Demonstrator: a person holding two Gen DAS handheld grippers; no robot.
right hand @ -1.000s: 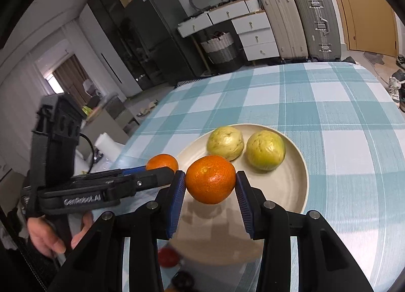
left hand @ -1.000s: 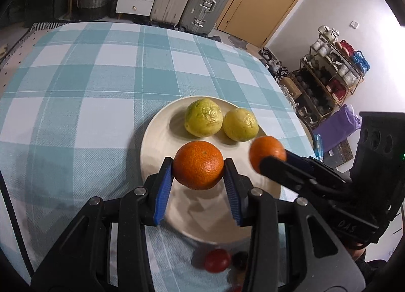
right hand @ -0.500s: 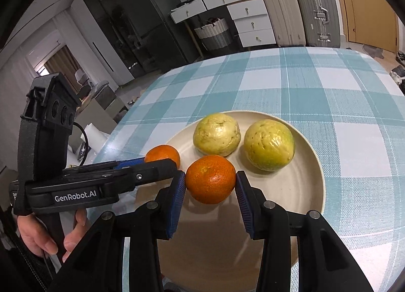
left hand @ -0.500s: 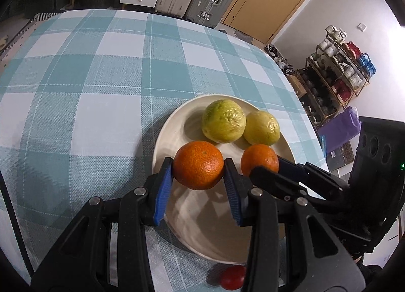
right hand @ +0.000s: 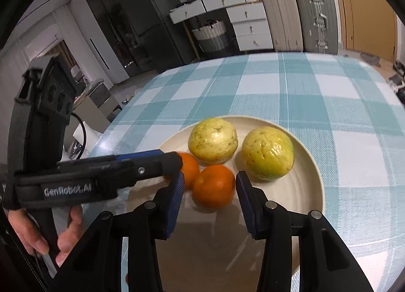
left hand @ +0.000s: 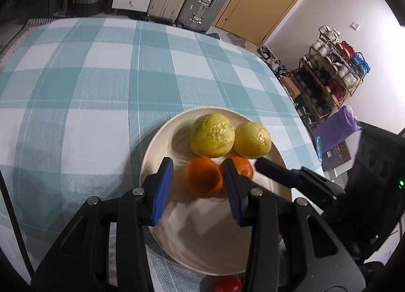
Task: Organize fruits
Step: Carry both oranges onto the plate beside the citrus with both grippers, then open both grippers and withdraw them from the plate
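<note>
- While I am watching through the right wrist camera, the right gripper [right hand: 210, 176] is opening its jaws; one orange [right hand: 214, 185] is sitting between the blue pads with a gap showing on each side, so nothing is clamping it.
- I am seeing the left gripper [left hand: 198, 165] with its jaws partly apart around the other orange [left hand: 203, 178]. Bare plate is showing between that fruit and the pad on the picture's left, while the other pad is overlapping the fruit's edge; I cannot tell whether it is touching.
- Both oranges are lying side by side on the cream plate [left hand: 144, 173], just in front of two yellow-green fruits [left hand: 212, 135] that are touching each other at the far side.
- The plate is resting on the checked tablecloth [left hand: 76, 89].
- The left gripper's orange is looking blurred and shaded.
- A small red fruit [left hand: 226, 284] is peeking out below the plate, cut off by the frame edge and the gripper.
- A hand [right hand: 50, 236] is gripping the left tool's handle, partly out of frame.
</note>
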